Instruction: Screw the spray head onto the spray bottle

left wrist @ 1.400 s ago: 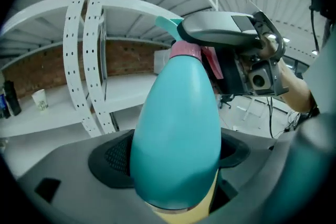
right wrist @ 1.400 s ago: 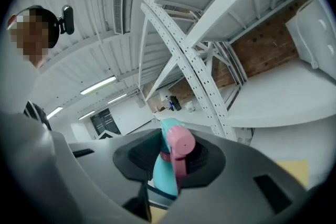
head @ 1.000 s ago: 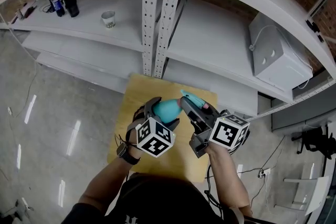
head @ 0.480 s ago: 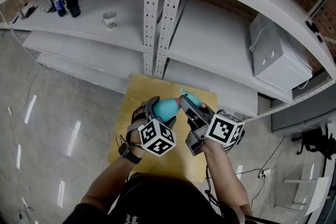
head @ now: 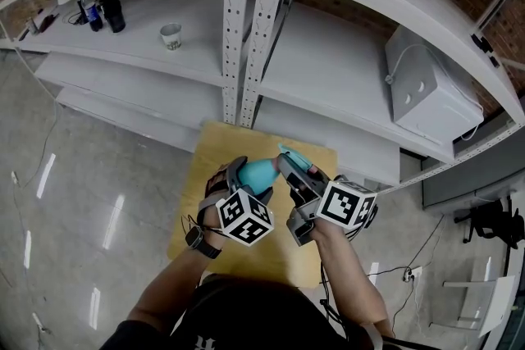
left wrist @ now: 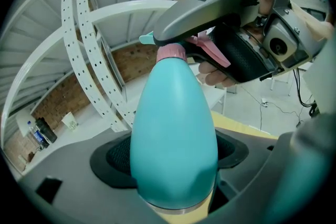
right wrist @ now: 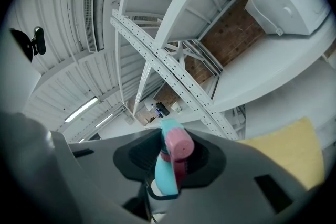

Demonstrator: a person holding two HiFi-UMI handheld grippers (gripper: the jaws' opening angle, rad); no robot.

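So, biggest thing I'm looking at is one white metal shelving rack (head: 328, 70) with two perforated uprights (head: 234, 29) side by side in the middle. One white box-like unit (head: 426, 94) sits on the shelf off to the right. Below the rack there's one small yellowish table (head: 205, 201), and both my grippers hang above it, each with one cube of black-and-white square markers, so two cubes, patterns only, no letters. The left gripper (head: 250, 175) has its jaws spread wide and clamped on the fat lower body of the one teal spray bottle (left wrist: 173, 144), pads pressed on both sides. The right gripper (head: 295, 172) is closed much narrower on the one spray head (right wrist: 170, 165), teal with pink parts. In the left gripper view the head's pink collar sits right at the bottle's neck, nozzle poking left. Way back on the left shelf: one paper cup (head: 171, 33), one small bottle with a blue label (head: 86, 4) and one black thing (head: 111, 8) just beside it. Print on the cup and label is too tiny for me to read.
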